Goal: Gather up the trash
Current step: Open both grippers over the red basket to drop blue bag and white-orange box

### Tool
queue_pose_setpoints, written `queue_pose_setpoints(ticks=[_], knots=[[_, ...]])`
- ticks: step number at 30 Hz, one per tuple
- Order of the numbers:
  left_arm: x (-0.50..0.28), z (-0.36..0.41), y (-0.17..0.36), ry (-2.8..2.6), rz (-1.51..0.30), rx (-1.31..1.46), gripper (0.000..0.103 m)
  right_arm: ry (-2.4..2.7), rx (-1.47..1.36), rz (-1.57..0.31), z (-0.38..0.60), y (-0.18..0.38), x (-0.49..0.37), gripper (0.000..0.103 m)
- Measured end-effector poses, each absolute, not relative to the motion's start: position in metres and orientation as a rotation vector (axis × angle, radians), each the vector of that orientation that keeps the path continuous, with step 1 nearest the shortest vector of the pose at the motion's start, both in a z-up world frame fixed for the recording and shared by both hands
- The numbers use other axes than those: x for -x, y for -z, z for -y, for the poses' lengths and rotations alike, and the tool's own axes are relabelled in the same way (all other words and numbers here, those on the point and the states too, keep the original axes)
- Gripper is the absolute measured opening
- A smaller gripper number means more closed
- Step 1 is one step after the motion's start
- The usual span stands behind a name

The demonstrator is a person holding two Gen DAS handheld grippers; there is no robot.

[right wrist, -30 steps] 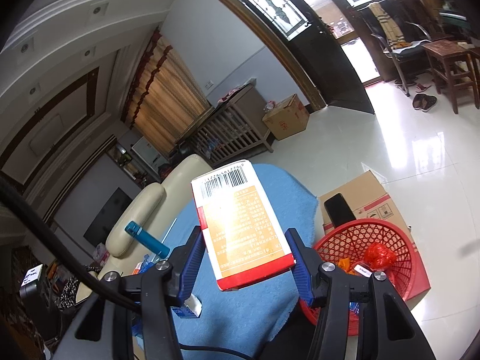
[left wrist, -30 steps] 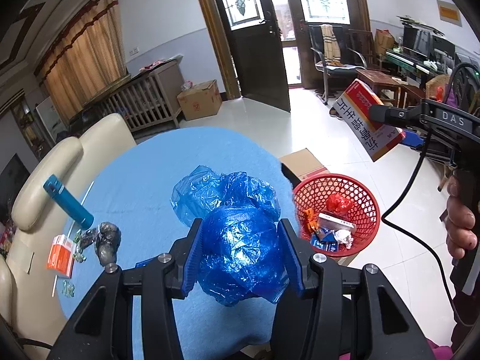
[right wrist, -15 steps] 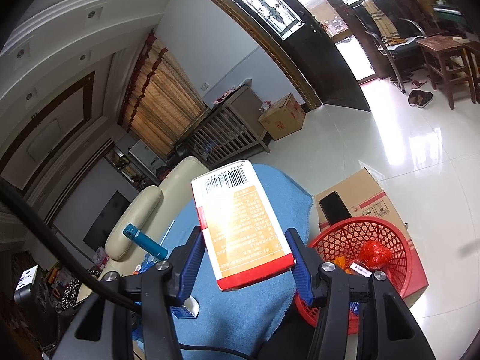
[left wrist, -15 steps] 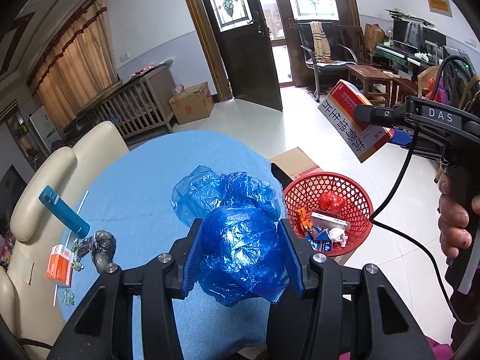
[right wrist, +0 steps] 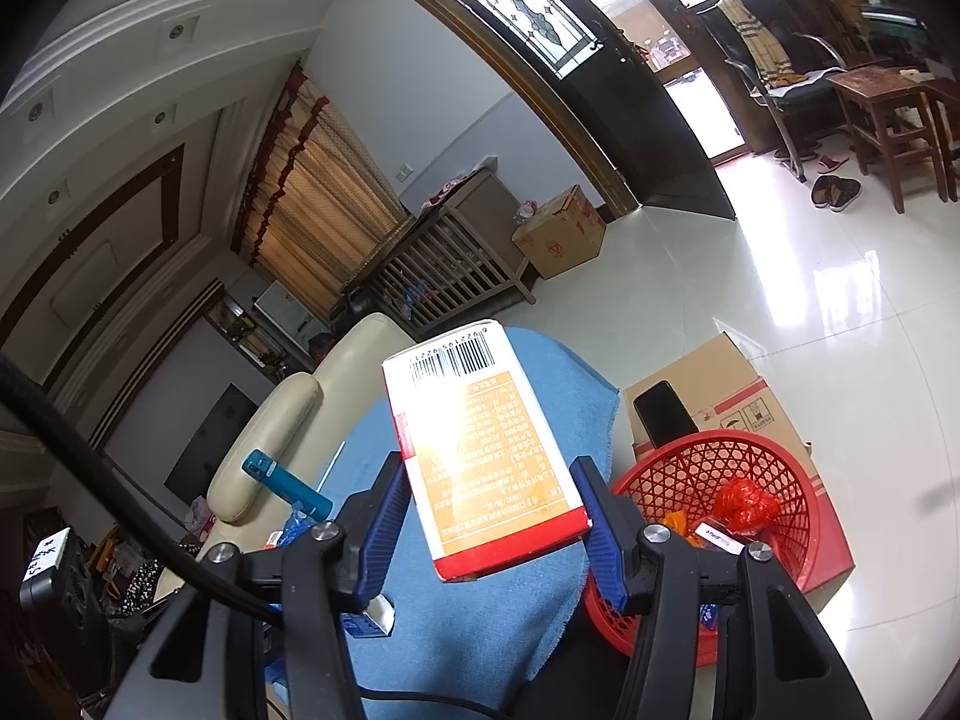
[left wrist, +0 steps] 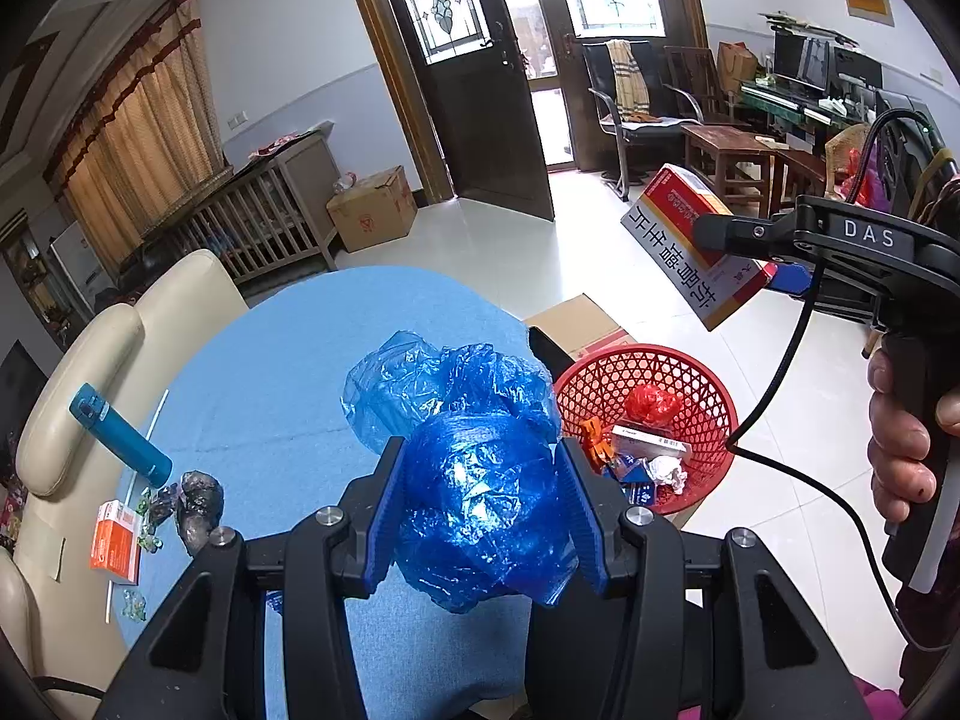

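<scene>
The left hand-held gripper (left wrist: 480, 510) still grips a crumpled blue plastic bag (left wrist: 480, 504) above the blue counter (left wrist: 288, 372). Right of the counter's edge sits the red basket (left wrist: 708, 384). Farther right, the right hand-held gripper (right wrist: 489, 531) has lifted its orange carton (right wrist: 480, 456), long axis pointing away, above open floor.

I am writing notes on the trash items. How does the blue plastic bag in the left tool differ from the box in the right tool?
The blue plastic bag is soft, crumpled and shiny; the box is rigid with flat printed faces and a barcode. The bag is one colour, while the box is orange, white and red. The bag bulges between the left tool fingers; the box keeps its shape in the right tool. Both are held off the table.
</scene>
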State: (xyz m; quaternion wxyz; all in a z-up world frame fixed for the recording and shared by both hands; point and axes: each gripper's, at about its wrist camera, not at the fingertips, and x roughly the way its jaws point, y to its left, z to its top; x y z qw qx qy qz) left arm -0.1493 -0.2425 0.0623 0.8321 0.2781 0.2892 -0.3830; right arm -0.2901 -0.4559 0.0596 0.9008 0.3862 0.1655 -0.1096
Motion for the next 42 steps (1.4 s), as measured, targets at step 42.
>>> queue_pose_setpoints(ticks=[42], knots=[[0.140, 0.337, -0.003, 1.025, -0.727, -0.682, 0.069, 0.485, -1.065, -0.464, 0.549, 0.052, 0.312, 0.069]])
